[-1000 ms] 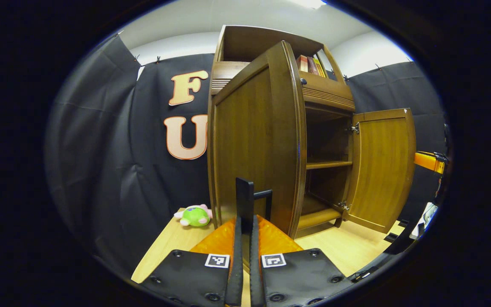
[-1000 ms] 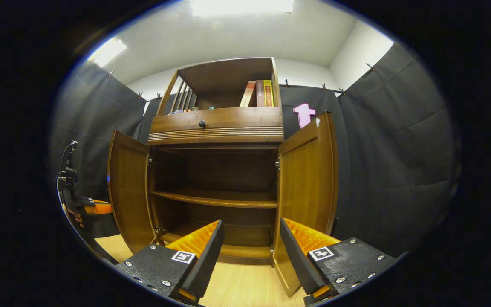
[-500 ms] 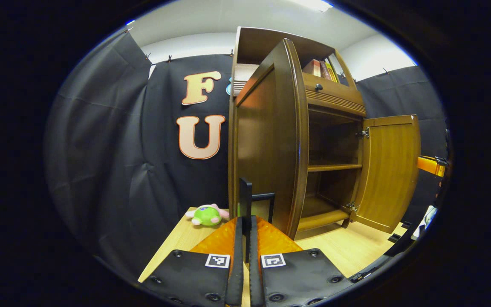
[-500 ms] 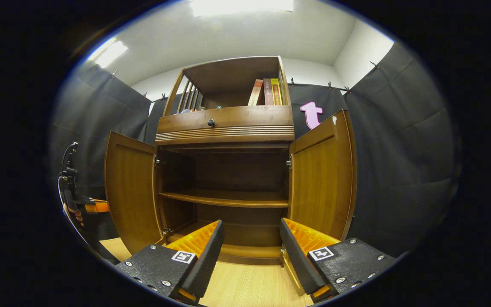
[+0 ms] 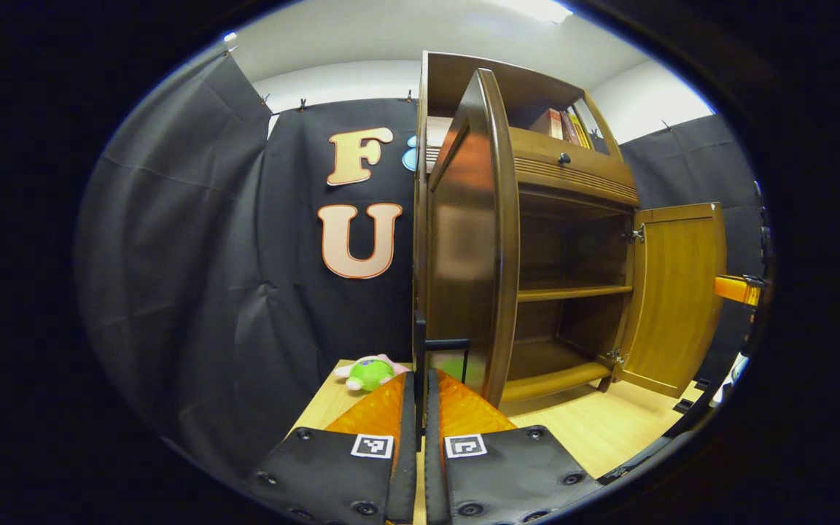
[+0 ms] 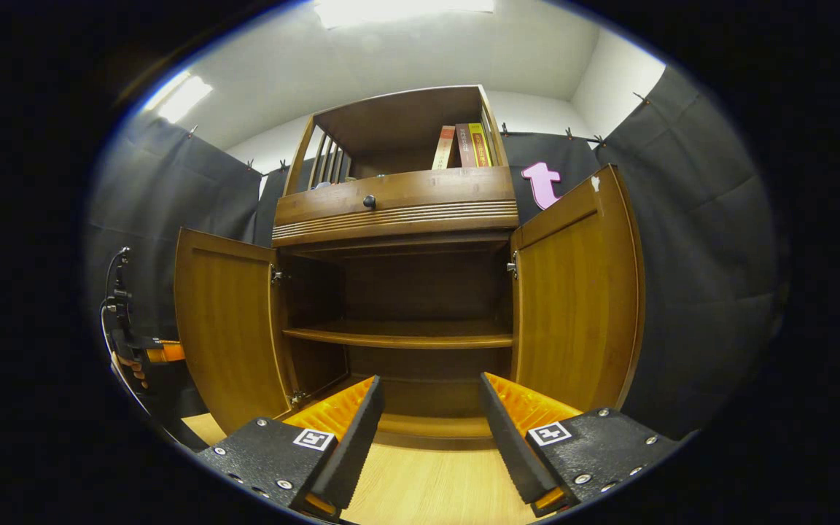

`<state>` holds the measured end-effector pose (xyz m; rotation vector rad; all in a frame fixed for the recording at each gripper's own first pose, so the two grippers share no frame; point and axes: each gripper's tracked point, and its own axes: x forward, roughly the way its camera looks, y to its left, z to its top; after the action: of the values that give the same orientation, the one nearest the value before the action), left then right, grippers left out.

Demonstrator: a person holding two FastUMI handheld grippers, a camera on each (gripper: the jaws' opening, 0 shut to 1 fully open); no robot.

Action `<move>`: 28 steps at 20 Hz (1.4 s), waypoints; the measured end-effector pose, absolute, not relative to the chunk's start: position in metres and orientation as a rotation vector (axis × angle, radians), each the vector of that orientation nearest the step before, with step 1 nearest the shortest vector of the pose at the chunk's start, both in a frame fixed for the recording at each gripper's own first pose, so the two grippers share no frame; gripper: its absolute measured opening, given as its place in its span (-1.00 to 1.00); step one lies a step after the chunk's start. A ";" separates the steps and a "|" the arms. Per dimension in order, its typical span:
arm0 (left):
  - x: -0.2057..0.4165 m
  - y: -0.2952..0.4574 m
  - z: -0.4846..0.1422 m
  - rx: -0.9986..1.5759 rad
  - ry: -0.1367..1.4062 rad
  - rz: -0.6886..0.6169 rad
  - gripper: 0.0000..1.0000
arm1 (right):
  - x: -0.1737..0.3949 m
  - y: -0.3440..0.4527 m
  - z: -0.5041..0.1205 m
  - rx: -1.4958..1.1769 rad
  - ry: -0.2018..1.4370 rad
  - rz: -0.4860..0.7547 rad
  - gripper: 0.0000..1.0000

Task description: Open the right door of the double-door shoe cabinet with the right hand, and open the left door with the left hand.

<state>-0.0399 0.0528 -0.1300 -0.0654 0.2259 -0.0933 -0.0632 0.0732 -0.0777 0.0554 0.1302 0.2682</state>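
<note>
Your shoe cabinet (image 6: 398,292) stands on the pale wood surface (image 6: 427,488) and takes up the middle of the right gripper view, with black cloth walls around it. Both lower doors stand swung out. The left door (image 6: 227,328) sits at about 9 o'clock from the cabinet's open middle, and the right door (image 6: 577,292) at about 3 o'clock. Between them you can see one inner shelf (image 6: 398,337) with nothing on it that shows. Above the doors runs a drawer front with a dark knob (image 6: 369,201), and in the open top compartment at 12 o'clock a few books (image 6: 464,146) stand upright.

In the left gripper view you look along the outer face of the left door (image 5: 475,240), almost edge on, with the right door (image 5: 675,292) open at 3 o'clock.

Your left claw (image 5: 420,386) is closed down to a thin slit on the door's dark handle (image 5: 443,350), both fingers pressing it from either side. Your right claw (image 6: 427,423) is spread wide and holds nothing, aimed at the cabinet's bottom rail.

A small green and pink plush toy (image 5: 370,372) lies on the surface at 9 o'clock from the left claw, beside the cabinet's base.
</note>
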 end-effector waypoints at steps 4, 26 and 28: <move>-0.038 0.082 -0.124 -0.075 0.213 -0.051 -0.77 | -0.063 0.083 -0.082 0.055 0.139 0.275 0.63; -0.065 0.017 -0.035 -0.072 0.138 -0.053 -0.10 | -0.035 0.039 -0.071 0.023 0.151 0.185 0.63; -0.055 0.008 -0.030 -0.105 0.143 -0.062 0.04 | -0.036 0.032 -0.062 0.008 0.137 0.173 0.63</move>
<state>-0.0545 0.0076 -0.0297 -0.1055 0.1426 -0.0618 -0.0360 0.0323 -0.0622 0.0083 0.1374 0.1734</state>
